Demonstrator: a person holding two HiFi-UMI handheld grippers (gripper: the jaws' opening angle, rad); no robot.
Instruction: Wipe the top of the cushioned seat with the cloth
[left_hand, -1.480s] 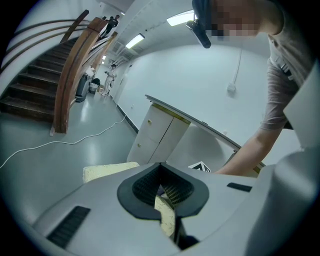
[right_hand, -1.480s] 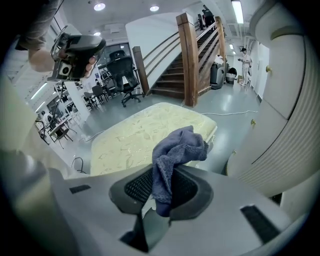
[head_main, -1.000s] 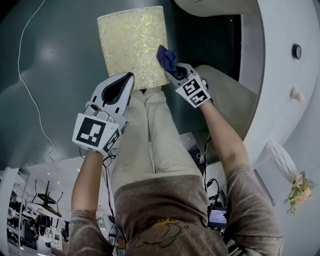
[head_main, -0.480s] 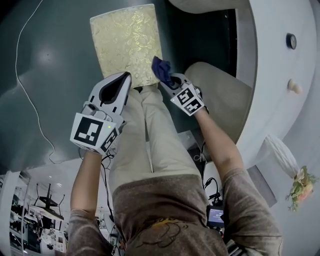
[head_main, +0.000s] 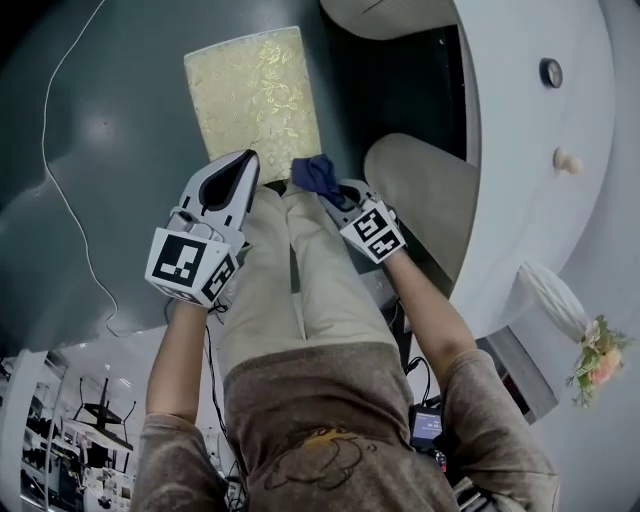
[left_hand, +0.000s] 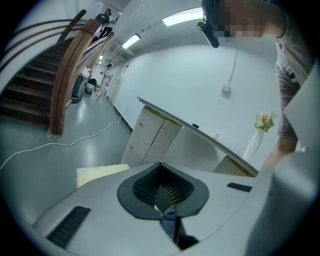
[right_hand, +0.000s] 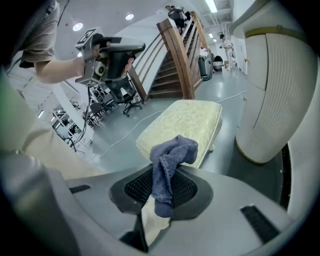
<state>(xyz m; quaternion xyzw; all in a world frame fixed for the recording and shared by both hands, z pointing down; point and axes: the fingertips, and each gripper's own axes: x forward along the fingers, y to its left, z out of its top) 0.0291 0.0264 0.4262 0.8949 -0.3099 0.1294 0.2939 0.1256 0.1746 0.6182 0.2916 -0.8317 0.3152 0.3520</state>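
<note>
The cushioned seat (head_main: 255, 95) is a pale gold patterned pad on the grey floor, ahead of the person's legs. A dark blue cloth (head_main: 315, 172) hangs bunched from my right gripper (head_main: 332, 190), which is shut on it just off the seat's near right corner. In the right gripper view the cloth (right_hand: 170, 160) droops over the right gripper (right_hand: 162, 187), with the seat (right_hand: 182, 122) beyond. My left gripper (head_main: 243, 165) hovers at the seat's near edge, its jaws together and empty. In the left gripper view the seat (left_hand: 100, 172) shows at the left of the left gripper (left_hand: 162, 192).
A white cable (head_main: 60, 190) trails over the floor left of the seat. A curved white counter (head_main: 520, 150) and a beige rounded base (head_main: 430, 200) stand close on the right. A wooden staircase (right_hand: 175, 55) rises behind. Flowers (head_main: 595, 365) sit at the right.
The right gripper has drawn the cloth back from the seat's right edge to just off its near corner, toward the person. The left gripper has stayed about where it was.
</note>
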